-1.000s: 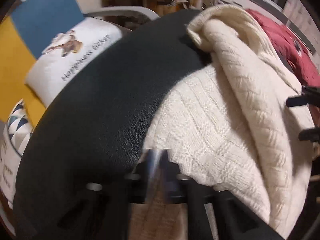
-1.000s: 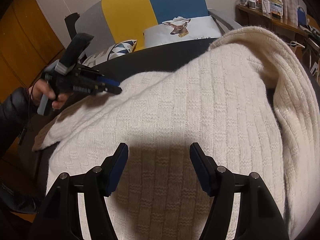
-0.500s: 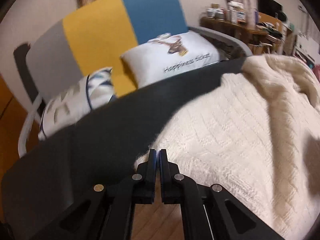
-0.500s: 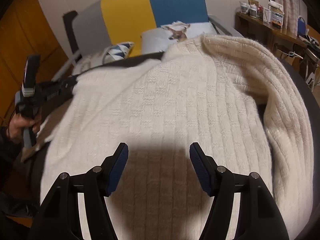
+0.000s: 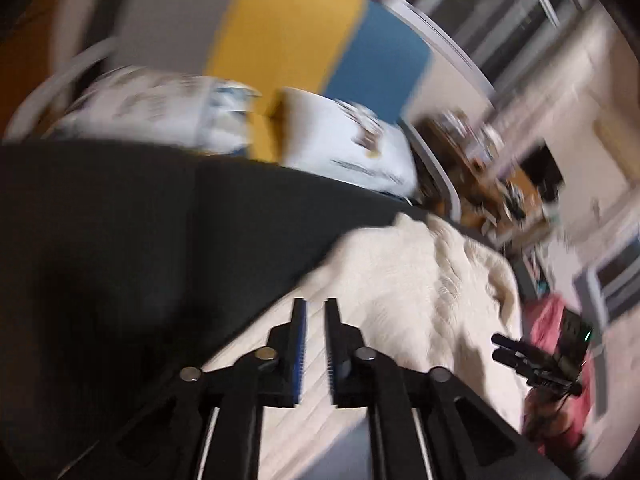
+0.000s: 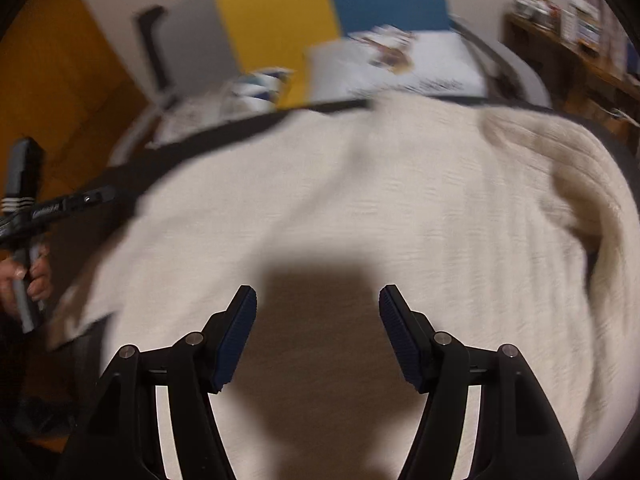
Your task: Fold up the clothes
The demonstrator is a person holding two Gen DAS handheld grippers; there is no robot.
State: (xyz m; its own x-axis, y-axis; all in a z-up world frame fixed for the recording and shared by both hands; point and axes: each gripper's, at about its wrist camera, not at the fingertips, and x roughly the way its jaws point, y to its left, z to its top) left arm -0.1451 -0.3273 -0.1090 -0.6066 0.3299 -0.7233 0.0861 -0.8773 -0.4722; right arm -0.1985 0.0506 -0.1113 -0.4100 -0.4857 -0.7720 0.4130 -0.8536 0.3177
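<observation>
Since half a second ago my left hand-held gripper point(image 5: 315, 344) has swung right and tilted, so its blurred view now looks along the sweater instead of at its left edge; its fingers, pressed together then, now show a narrow gap with nothing between them. Right view barely shifted.

Near: right hand-held gripper point(image 6: 318, 332) hangs released, jaws wide, over the cream knit sweater point(image 6: 360, 208), casting a shadow on it; contact with the knit I cannot tell. Left hand-held gripper sits over the sweater's near-left edge, holding no cloth.

Middle: the sweater lies spread across the black worktop point(image 5: 140, 232), a thicker ribbed part point(image 6: 560, 148) doubled over at its far right. Whether this is a fold in progress or a garment laid out, the frames do not settle.

Far: white cushions point(image 6: 404, 64) against a yellow-and-blue backrest point(image 6: 320, 12); red cloth point(image 5: 556, 332) beyond the sweater.

Note for any fold: pinch edge and corner, not loose mid-panel knit; lift both sides level; bulky knit sags and stretches.
</observation>
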